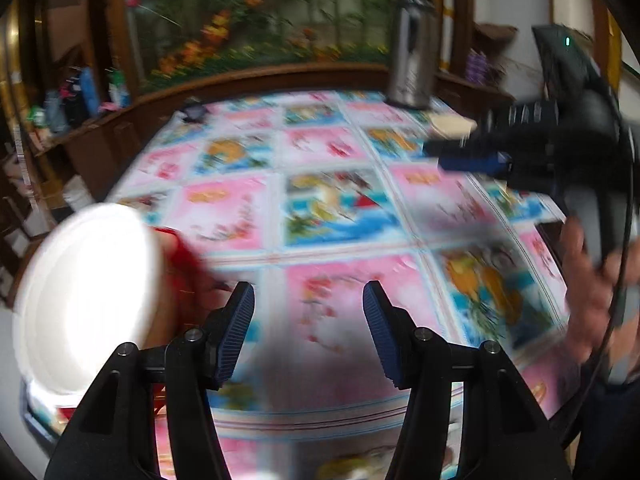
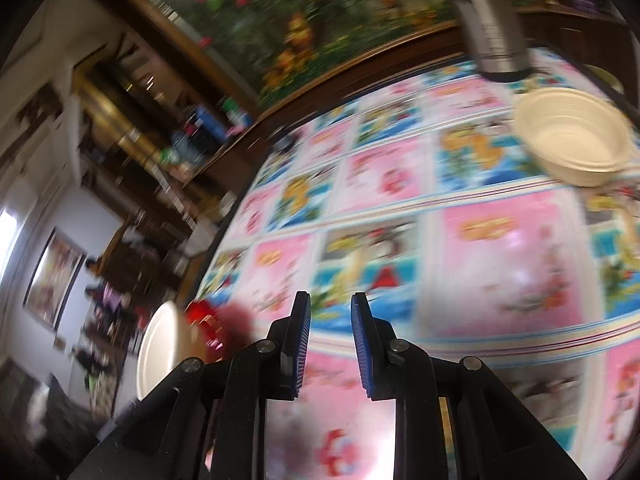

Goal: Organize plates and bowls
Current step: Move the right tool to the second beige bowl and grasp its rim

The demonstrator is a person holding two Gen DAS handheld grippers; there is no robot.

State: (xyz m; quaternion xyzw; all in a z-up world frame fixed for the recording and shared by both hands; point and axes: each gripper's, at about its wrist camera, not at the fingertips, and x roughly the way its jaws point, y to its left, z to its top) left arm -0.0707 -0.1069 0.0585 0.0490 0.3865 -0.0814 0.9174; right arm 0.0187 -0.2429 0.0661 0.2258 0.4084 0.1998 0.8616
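Observation:
A white plate (image 1: 84, 300) lies at the table's left edge, just left of my left gripper (image 1: 308, 292), which is open with only tablecloth between its fingers. The same plate (image 2: 160, 352) shows at the lower left of the right wrist view. A stack of cream bowls (image 2: 572, 136) stands at the far right of the table. My right gripper (image 2: 330, 300) hovers over the cloth with its jaws a narrow gap apart and nothing in them. From the left wrist view, that gripper (image 1: 444, 158) is at the right, held by a hand (image 1: 592, 280). Both views are blurred.
A steel thermos flask (image 1: 412, 52) stands at the far edge of the table (image 1: 340, 208), near the bowls. Something red (image 1: 176, 248) sits next to the plate. Wooden shelves (image 1: 80, 120) with bottles run along the left, and a flower picture fills the back wall.

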